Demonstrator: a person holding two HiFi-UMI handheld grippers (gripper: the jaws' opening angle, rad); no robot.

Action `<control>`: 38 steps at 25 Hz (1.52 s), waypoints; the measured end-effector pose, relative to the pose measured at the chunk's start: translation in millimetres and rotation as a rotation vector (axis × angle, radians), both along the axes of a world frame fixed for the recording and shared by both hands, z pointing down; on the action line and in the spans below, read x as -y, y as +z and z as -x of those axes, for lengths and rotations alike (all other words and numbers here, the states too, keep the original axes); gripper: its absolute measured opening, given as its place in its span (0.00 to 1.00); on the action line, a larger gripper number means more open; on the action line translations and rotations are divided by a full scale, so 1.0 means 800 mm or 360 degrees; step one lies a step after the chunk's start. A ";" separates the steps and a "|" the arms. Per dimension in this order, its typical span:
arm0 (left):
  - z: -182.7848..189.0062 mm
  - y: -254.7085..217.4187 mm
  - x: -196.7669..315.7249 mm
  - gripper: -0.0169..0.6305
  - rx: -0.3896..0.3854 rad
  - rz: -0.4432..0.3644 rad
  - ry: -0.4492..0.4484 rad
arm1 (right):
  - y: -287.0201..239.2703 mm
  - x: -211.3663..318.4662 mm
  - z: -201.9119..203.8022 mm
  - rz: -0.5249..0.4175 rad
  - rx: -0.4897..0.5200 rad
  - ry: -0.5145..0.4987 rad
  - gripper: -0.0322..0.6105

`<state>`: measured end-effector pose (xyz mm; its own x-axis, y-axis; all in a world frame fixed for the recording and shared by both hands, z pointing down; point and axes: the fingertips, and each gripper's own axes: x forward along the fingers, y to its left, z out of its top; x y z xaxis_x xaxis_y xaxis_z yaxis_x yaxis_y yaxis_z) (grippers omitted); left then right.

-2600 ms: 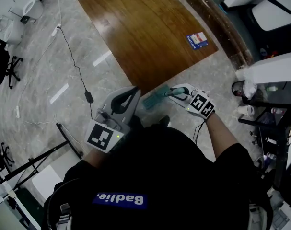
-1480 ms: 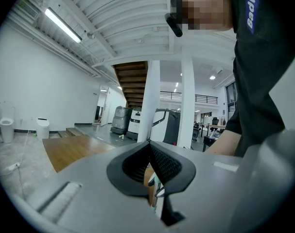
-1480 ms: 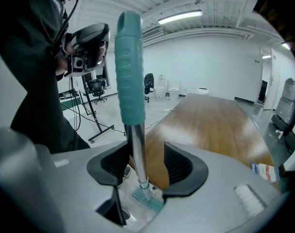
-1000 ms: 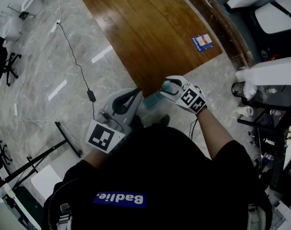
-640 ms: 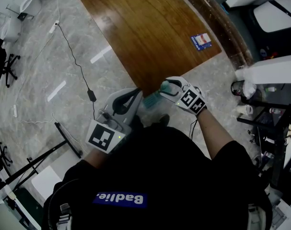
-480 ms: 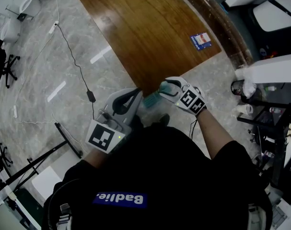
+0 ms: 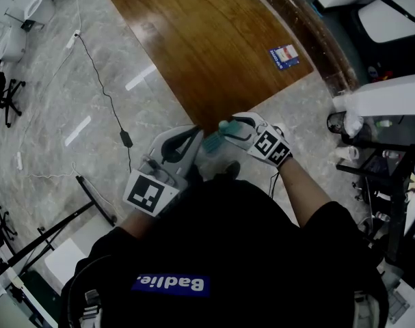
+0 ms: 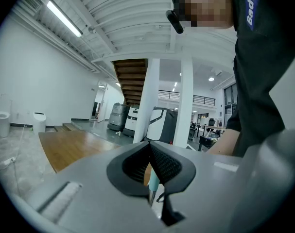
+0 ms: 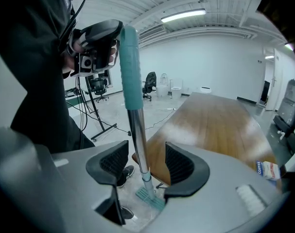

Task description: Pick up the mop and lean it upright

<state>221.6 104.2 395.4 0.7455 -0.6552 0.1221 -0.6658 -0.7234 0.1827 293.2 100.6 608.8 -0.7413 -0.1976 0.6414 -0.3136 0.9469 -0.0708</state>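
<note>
Bright ceiling tubes (image 8: 64,17) — fisheye edges bend, head view perhaps dimmer.

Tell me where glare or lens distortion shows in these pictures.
Head view: lamp streaks glare on the floor; edges bend. Left gripper view: bright lamp, dark corners. Right gripper view: the wood shines white near the mop.

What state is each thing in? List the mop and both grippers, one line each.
mop: held about upright, head on the floor.
left gripper: shut on the mop's teal grip.
right gripper: open, jaws apart around the mop's metal shaft, pads not pressing it.
</note>
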 end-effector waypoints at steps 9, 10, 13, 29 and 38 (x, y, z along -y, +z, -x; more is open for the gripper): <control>-0.004 0.005 0.002 0.05 -0.0020 0.0011 0.0010 | 0.001 -0.010 -0.003 0.0011 -0.0006 -0.0011 0.43; -0.004 0.005 0.002 0.05 -0.0021 0.0010 0.0009 | 0.000 -0.010 -0.004 0.0009 -0.0006 -0.0006 0.43; -0.004 0.004 0.003 0.05 -0.0022 0.0007 0.0010 | -0.003 -0.008 -0.007 0.0005 0.0003 0.0009 0.43; -0.016 -0.032 -0.006 0.05 0.0064 -0.0084 -0.0009 | -0.088 -0.038 -0.038 -0.0094 0.0351 0.0242 0.33; -0.016 -0.065 -0.024 0.05 -0.0011 -0.0208 0.0245 | -0.156 -0.064 -0.057 -0.0305 0.0554 0.0734 0.08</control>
<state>234.4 123.7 343.8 0.8385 -0.5435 0.0378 -0.5446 -0.8344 0.0850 338.9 151.5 484.0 -0.7115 -0.6362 0.2983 -0.6836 0.7249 -0.0846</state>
